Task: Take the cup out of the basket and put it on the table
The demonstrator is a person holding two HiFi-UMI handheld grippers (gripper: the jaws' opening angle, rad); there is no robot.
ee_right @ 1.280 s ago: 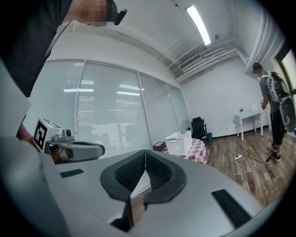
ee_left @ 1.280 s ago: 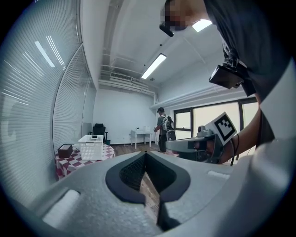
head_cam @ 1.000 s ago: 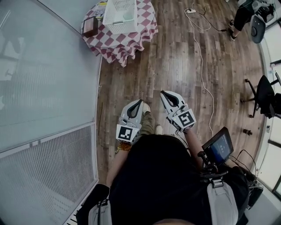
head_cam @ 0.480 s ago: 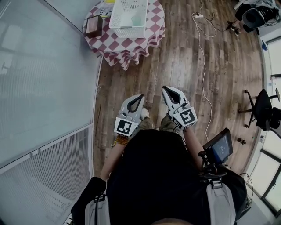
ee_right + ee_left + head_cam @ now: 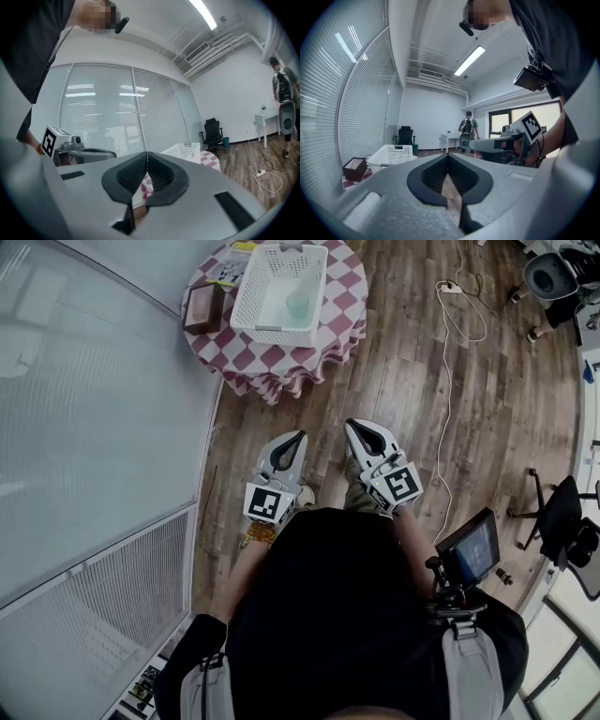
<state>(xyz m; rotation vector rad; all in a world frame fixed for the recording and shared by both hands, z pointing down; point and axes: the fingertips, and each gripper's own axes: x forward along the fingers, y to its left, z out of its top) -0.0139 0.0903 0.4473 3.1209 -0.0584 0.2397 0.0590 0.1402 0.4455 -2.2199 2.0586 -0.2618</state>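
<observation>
The cup (image 5: 298, 304) is small, pale green and see-through, seen from above as a round rim. It stands in the right half of the white slotted basket (image 5: 277, 332), near its right wall. The basket sits on the round counter (image 5: 330, 341) with the red-and-white checked cloth, at the top middle of the head view. A brown box (image 5: 203, 307) sits just left of the basket on the same cloth.

The left tool (image 5: 300, 434) and right tool (image 5: 351, 424) are side by side at the frame's centre over the wooden floor (image 5: 394, 399), well apart from the counter. Each is closed, its jaw tips meeting, with nothing held between them. A white cable (image 5: 448, 381) trails over the floor at the upper right.

Against the picture of a second ago, the counter has slid lower in the frame and sits closer to the tools. The basket, then cut off by the top edge, now shows whole, and the cup is plainer to see. Both tools sit a little higher in the frame, closed as before.
</observation>
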